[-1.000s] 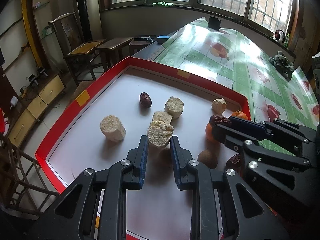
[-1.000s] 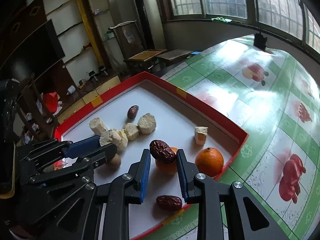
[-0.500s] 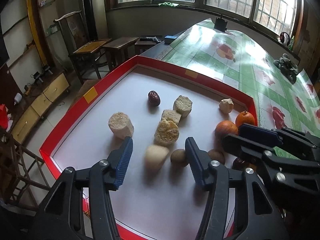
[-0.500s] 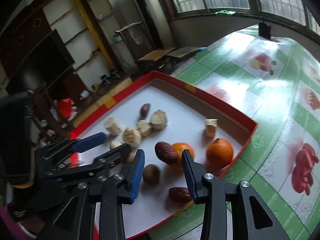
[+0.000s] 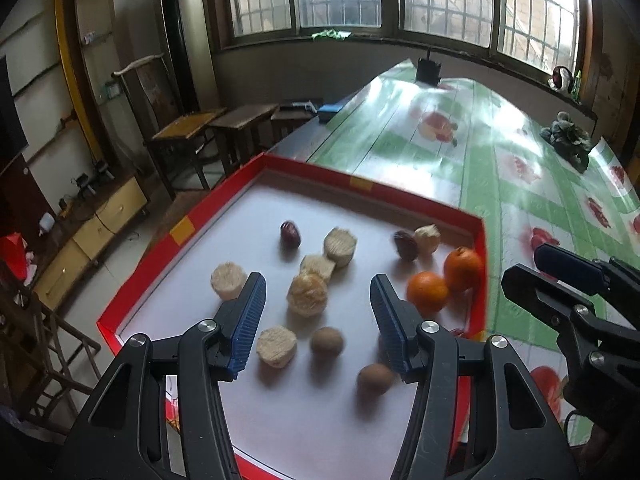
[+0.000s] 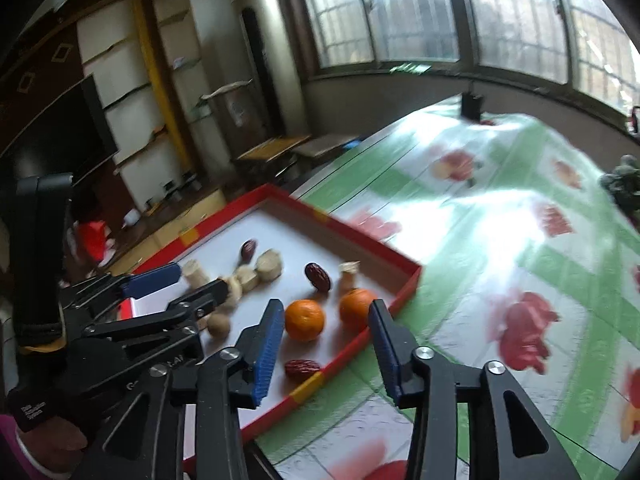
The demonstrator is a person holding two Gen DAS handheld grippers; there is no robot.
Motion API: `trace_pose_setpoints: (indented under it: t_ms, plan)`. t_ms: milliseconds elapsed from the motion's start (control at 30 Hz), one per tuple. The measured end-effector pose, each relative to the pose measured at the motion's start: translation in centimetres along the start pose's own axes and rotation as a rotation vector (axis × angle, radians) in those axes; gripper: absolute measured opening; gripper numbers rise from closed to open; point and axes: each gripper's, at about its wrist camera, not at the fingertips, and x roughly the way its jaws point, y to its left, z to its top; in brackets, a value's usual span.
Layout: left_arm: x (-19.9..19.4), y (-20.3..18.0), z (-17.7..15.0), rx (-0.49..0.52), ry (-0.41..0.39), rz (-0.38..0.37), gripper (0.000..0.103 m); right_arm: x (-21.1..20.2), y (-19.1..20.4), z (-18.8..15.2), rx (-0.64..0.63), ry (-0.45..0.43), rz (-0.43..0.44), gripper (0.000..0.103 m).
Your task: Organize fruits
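Observation:
A red-rimmed tray [image 5: 182, 230] with a white floor holds several pale cut chunks [image 5: 307, 294], dark dates [image 5: 406, 245], two oranges [image 5: 427, 291] and two brown round fruits [image 5: 327, 342]. My left gripper [image 5: 318, 304] hangs open above the tray's near half, with nothing gripped. My right gripper [image 6: 326, 320] hovers over the tray's [image 6: 360, 236] right corner. Its jaws are opening and its pads touch nothing. The two oranges [image 6: 304, 319] show in the gap, lying on the tray below. One date [image 6: 318, 276] lies behind them and another [image 6: 302, 369] by the near rim.
The tray sits at the corner of a table under a green fruit-print cloth [image 5: 500, 168]. Wooden chairs and stools [image 5: 200, 136] stand beyond the table's left edge, with low cabinets [image 5: 96, 228] on the floor. A dark lump [image 5: 566, 140] lies far right on the cloth.
Both grippers opened and drew back upward. The left one let go of a pale chunk. The right one let go of a date, which now lies on the tray floor.

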Motion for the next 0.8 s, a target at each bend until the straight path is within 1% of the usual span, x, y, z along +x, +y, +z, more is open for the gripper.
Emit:
trace_pose_setpoints:
  t_ms: [100, 233, 500, 800]
  plan:
    - [-0.7, -0.7, 0.0, 0.019, -0.008, 0.001, 0.055, -0.9, -0.7, -0.1, 0.023, -0.012, 0.015, 0.044]
    - [-1.3, -0.9, 0.0, 0.014, -0.020, 0.018, 0.055, -1.9, -1.1, -0.4, 0.031, -0.022, 0.022, 0.045]
    - [-2.6, -1.7, 0.1, 0.014, -0.042, 0.000, 0.055, -2.9, -1.3, -1.0, 0.034, -0.033, 0.041, 0.046]
    - [-2.8, -2.5, 0.1, 0.026, -0.040, -0.008, 0.055, -3.7, -1.7, -1.6, 0.034, -0.037, 0.049, 0.046]
